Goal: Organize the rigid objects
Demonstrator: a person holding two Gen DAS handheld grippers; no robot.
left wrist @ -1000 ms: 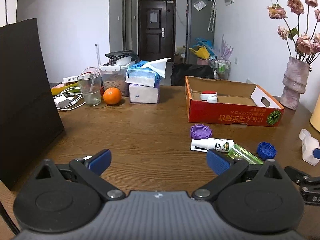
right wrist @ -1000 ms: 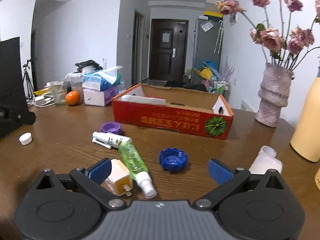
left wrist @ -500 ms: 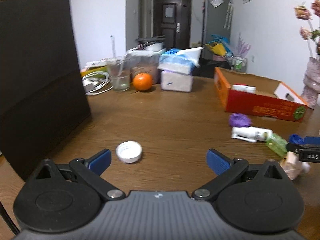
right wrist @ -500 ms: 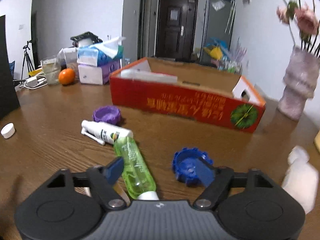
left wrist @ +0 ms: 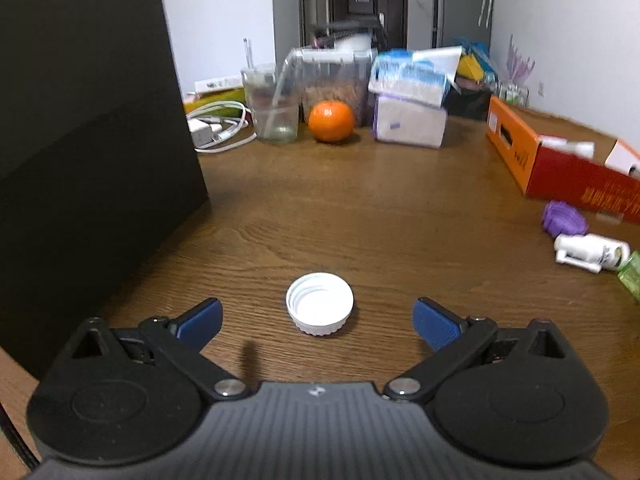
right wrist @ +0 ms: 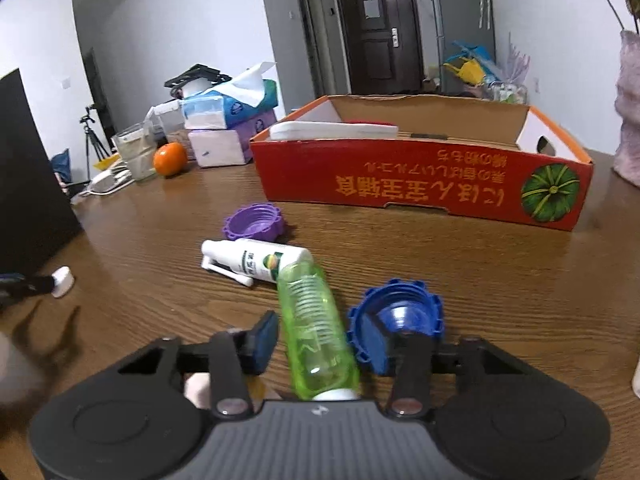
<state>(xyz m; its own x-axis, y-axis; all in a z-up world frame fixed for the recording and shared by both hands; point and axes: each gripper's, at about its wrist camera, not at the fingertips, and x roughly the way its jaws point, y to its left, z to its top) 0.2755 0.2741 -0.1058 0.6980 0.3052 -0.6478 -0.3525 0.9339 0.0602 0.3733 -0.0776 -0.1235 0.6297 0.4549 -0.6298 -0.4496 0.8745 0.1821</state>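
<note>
The right gripper (right wrist: 320,340) is closing around the green bottle (right wrist: 316,328), which lies on the desk (right wrist: 500,288) between its pads, seemingly not yet squeezed, probably bound for the red box (right wrist: 424,184) by the far edge. The left gripper (left wrist: 318,318) hangs wide open and empty, straddling the white cap (left wrist: 320,304), likely lining up a grasp.

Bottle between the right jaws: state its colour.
Translucent green bottle with a white end, clearest in the right wrist view.
</note>
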